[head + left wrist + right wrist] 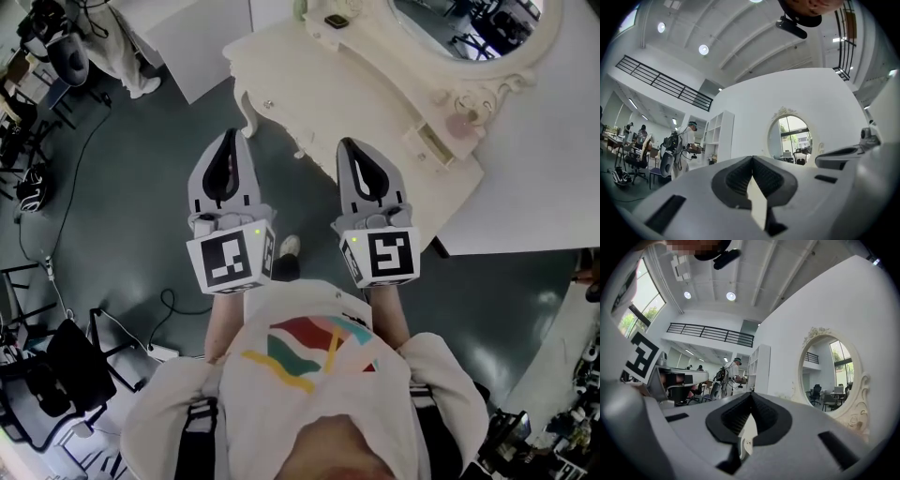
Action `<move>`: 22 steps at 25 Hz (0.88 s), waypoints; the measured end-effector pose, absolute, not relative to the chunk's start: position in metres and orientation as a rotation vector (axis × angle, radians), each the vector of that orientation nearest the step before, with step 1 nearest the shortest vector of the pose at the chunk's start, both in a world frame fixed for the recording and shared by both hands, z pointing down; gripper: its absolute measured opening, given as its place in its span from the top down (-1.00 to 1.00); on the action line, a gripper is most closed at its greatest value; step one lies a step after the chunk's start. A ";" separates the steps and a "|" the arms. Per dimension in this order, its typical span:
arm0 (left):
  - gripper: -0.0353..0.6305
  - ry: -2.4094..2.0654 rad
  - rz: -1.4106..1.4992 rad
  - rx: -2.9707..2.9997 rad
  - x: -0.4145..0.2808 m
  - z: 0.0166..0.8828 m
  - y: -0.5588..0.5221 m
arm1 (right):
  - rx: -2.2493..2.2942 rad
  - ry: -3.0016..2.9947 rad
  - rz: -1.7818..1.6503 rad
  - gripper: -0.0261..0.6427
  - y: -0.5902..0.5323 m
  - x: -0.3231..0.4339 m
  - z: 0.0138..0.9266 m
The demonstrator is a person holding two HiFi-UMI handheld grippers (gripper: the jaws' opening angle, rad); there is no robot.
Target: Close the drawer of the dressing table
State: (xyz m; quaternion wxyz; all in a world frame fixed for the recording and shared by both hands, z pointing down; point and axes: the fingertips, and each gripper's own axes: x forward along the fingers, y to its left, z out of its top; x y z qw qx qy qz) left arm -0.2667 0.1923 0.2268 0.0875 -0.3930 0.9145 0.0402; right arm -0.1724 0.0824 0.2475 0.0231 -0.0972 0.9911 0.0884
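The left hand-held gripper [229, 137] and the right hand-held gripper [350, 144] are held empty, jaws pressed together, and aimed at the cream desk [319, 70], presumably so that the small drawer [429, 145], seemingly pulled out beside the oval mirror [469, 33], can be pushed shut.

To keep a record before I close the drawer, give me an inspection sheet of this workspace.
Surface: cream top of the dressing table.
Job's things: oval mirror on the table; a small drawer near its base looks pulled out.
Clutter: small dark object on the tabletop.
Grippers: left gripper and right gripper both shut, nothing between the fingers, short of the table.
Cables: black cable across the floor at left.
Surroundings: grey floor, black chair, white panel.
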 end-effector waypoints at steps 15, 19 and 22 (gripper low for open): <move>0.88 2.736 0.097 -1.244 -0.382 0.210 0.102 | -0.479 3.034 0.256 0.92 -0.017 -0.276 0.227; 0.88 2.756 0.083 -1.205 -0.384 0.211 0.101 | -0.445 3.023 0.229 0.92 -0.025 -0.279 0.225; 0.88 2.766 0.085 -1.174 -0.382 0.208 0.100 | -0.379 3.011 0.203 0.92 -0.024 -0.280 0.221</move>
